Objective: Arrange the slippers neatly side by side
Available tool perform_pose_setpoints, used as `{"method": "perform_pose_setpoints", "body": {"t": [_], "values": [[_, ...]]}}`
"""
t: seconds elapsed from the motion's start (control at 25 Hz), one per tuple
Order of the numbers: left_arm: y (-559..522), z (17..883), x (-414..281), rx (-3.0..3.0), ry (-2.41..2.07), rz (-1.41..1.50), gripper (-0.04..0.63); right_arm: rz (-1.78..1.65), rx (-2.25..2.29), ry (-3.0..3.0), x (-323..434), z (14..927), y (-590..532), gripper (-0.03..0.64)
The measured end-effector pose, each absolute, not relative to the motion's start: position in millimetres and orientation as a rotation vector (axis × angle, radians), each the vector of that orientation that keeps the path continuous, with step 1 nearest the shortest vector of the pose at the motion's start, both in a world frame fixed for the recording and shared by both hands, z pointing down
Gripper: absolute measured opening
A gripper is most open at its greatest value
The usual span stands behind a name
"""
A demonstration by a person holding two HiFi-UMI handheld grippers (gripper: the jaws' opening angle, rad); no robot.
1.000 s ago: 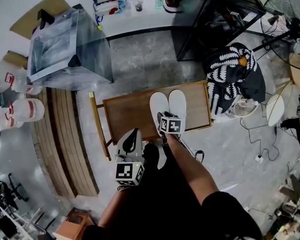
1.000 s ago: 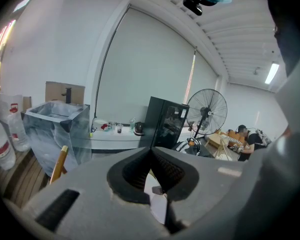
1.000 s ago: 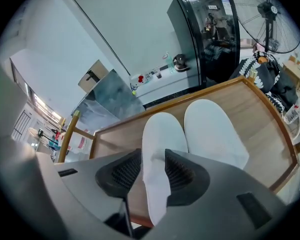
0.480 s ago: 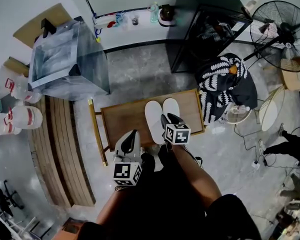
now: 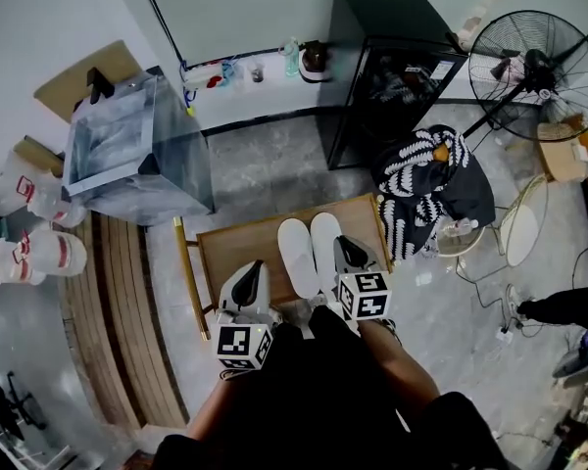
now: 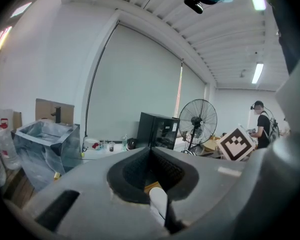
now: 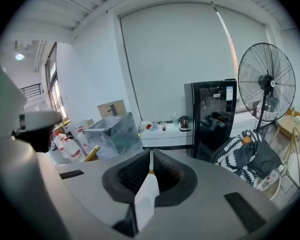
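Head view: two white slippers lie side by side with their long edges touching, the left slipper [image 5: 296, 258] just a shade nearer the person than the right slipper [image 5: 324, 242].
Place: both sit on the right half of a brown wooden surface [image 5: 240, 248], toes pointing away from the person.
Right gripper [image 5: 345, 249]: held at the near right corner of the surface, next to the right slipper. Its fingers [image 7: 162, 166] have just been closing and now meet at the tips with nothing between them.
Left gripper [image 5: 254, 270]: held over the near edge of the surface, left of the slippers. Its fingers [image 6: 165, 164] are together and empty.
Beyond the surface: a black cabinet [image 5: 392, 67] stands against the wall, with a black-and-white patterned cloth [image 5: 431, 169] in front of it.
Far right: a standing fan [image 5: 529, 62].
Far left: a plastic-wrapped box [image 5: 127, 150].
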State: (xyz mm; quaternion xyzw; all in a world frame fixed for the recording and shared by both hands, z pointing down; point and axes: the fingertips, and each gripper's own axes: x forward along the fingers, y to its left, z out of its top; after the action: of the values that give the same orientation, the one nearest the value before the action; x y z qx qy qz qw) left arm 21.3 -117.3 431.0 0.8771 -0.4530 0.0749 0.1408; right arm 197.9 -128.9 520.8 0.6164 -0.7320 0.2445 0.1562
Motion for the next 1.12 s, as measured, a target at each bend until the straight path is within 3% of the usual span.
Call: {"method": "perform_pose_setpoints", "body": {"t": [0.4, 1.12], "values": [[-102.0, 405.4, 27.7, 2.576, -1.305, 0.172, 0.015, 0.549, 1.788, -2.242, 184.4, 443.6, -77.5, 0.017], [-85.5, 402.3, 31.6, 2.591, -1.327, 0.15, 0.015, 0.508, 1.762, -2.279, 178.2, 435.5, -44.3, 0.012]]}}
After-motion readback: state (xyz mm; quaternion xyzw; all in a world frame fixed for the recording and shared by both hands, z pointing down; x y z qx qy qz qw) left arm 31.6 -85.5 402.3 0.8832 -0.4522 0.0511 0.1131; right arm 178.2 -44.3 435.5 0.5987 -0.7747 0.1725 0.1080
